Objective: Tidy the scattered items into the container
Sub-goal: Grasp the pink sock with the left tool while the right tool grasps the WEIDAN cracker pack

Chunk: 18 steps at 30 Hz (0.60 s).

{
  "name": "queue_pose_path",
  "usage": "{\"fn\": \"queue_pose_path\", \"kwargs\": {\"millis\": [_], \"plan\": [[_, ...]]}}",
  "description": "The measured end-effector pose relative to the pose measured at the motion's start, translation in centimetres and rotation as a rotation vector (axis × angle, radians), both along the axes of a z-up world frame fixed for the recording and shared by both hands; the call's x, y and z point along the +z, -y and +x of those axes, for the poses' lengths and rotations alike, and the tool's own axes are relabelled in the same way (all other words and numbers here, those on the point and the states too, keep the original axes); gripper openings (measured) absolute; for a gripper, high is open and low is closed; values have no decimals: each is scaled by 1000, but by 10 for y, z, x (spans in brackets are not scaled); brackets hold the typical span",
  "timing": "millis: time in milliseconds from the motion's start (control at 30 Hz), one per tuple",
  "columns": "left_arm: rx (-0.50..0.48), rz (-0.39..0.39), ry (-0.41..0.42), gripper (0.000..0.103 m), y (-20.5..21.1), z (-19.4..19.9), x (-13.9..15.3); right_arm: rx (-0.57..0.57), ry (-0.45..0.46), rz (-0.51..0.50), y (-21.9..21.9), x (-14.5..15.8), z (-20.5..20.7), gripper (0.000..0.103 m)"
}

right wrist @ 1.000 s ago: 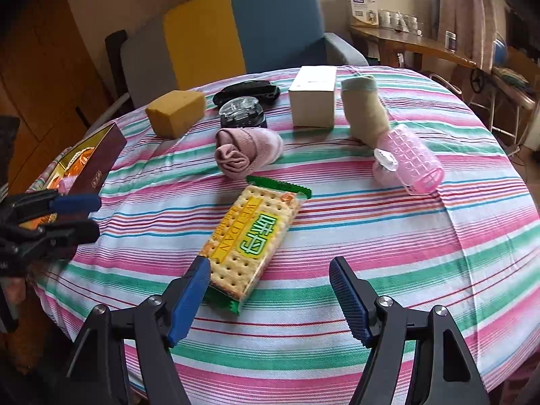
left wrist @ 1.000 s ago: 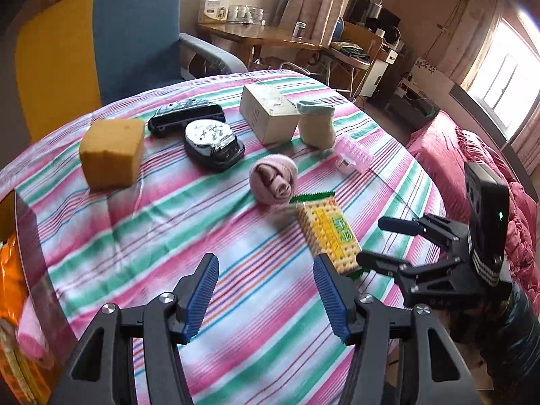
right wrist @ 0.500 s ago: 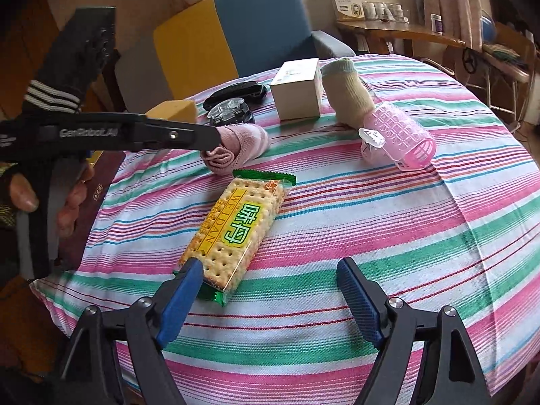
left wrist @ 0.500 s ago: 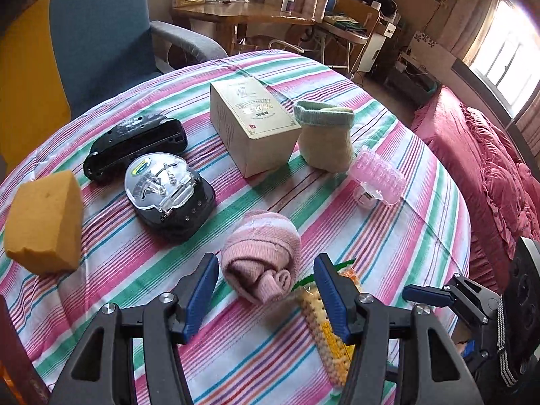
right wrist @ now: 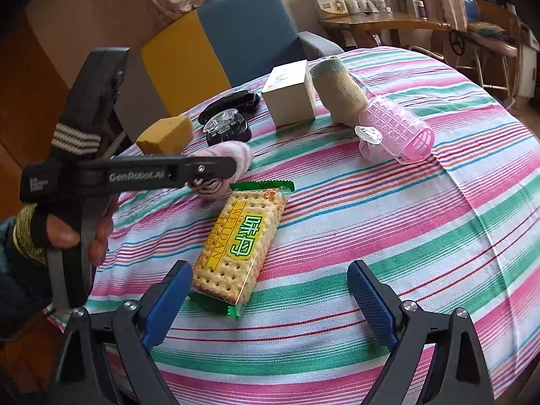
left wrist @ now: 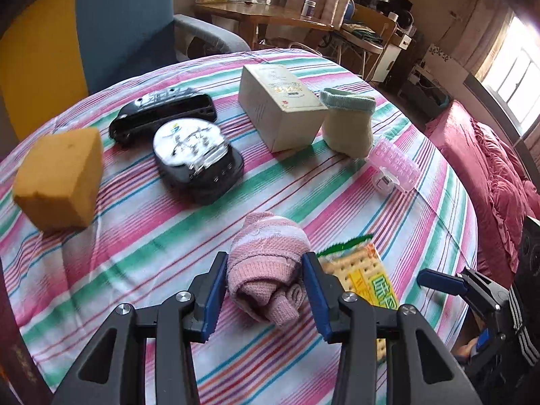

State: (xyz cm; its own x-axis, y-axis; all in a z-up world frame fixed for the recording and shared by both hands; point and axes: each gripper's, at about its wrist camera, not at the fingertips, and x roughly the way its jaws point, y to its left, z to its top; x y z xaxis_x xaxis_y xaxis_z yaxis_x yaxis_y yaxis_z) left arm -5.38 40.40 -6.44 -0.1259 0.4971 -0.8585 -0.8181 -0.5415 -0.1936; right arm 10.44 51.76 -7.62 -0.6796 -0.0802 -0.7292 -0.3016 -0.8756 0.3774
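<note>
A rolled pink sock (left wrist: 266, 263) lies on the striped round table (left wrist: 141, 236). My left gripper (left wrist: 265, 292) has its two blue pads on either side of the sock, close against it; it also shows in the right wrist view (right wrist: 216, 168). A cracker packet (right wrist: 243, 243) lies beside the sock, in front of my right gripper (right wrist: 266, 303), which is open and empty; that gripper appears at the right edge of the left wrist view (left wrist: 442, 280). No container is in view now.
On the table: an orange sponge (left wrist: 60, 179), two black devices (left wrist: 195, 155), a white box (left wrist: 280, 114), a beige sock (left wrist: 349, 125) and a pink hair roller (left wrist: 395, 168). A yellow and blue armchair (right wrist: 216, 44) stands behind the table.
My left gripper has moved forward over the table and narrowed its jaws around the pink sock. My right gripper has stayed open near the cracker packet.
</note>
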Motion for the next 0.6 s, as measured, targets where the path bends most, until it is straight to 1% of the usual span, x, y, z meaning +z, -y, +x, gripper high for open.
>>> {"fn": "queue_pose_path", "kwargs": {"millis": [100, 200, 267, 300, 367, 400, 433, 467, 500, 600], "plan": [[45, 7, 16, 45, 33, 9, 1, 1, 13, 9, 8, 1, -7, 95], [99, 15, 29, 45, 64, 17, 1, 21, 34, 55, 23, 2, -20, 95], [134, 30, 52, 45, 82, 23, 0, 29, 64, 114, 34, 1, -30, 90], [151, 38, 63, 45, 92, 28, 1, 29, 94, 153, 37, 0, -38, 87], [175, 48, 66, 45, 110, 36, 2, 32, 131, 218, 45, -2, -48, 83], [185, 52, 70, 45, 118, 41, 2, 40, 142, 241, 48, -3, -53, 76], [192, 57, 74, 45, 126, 44, 2, 41, 153, 270, 52, -3, -54, 65], [197, 60, 71, 45, 134, 48, 2, 35, 163, 293, 55, -4, -52, 60], [203, 63, 64, 45, 142, 52, 3, 36, 164, 293, 57, -3, -51, 57], [211, 92, 77, 45, 159, 61, 3, 63, 164, 284, 69, -2, -43, 54]]}}
